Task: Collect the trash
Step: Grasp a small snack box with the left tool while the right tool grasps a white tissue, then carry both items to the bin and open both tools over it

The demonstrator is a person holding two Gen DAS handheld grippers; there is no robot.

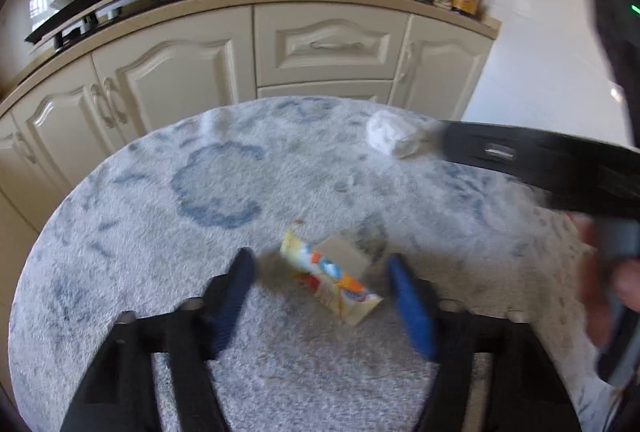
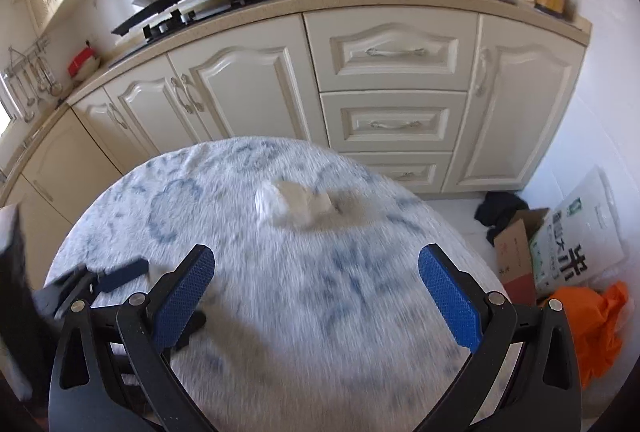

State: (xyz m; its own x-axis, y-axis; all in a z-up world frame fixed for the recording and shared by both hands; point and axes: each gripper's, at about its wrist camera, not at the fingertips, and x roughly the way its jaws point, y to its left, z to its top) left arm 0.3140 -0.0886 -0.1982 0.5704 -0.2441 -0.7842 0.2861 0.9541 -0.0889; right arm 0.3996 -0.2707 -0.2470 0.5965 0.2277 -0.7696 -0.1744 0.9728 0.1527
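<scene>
We note 2 trash items on the surface (image 1: pixel 120 272). Left gripper (image 1: pixel 320 272) jaws released, straddling the wrapper (image 1: pixel 332 282) at lower center for a pinch. Right gripper (image 2: pixel 316 272) jaws released, aimed at the tissue (image 2: pixel 294 206) at center.

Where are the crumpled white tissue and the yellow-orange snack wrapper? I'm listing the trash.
crumpled white tissue (image 2: pixel 294 206), right wrist view, middle of the wad.
yellow-orange snack wrapper (image 1: pixel 330 278), left wrist view, middle of its printed face.

wrapper (image 1: pixel 330 278) and tissue (image 1: pixel 390 138) on table (image 1: pixel 140 232)
</scene>
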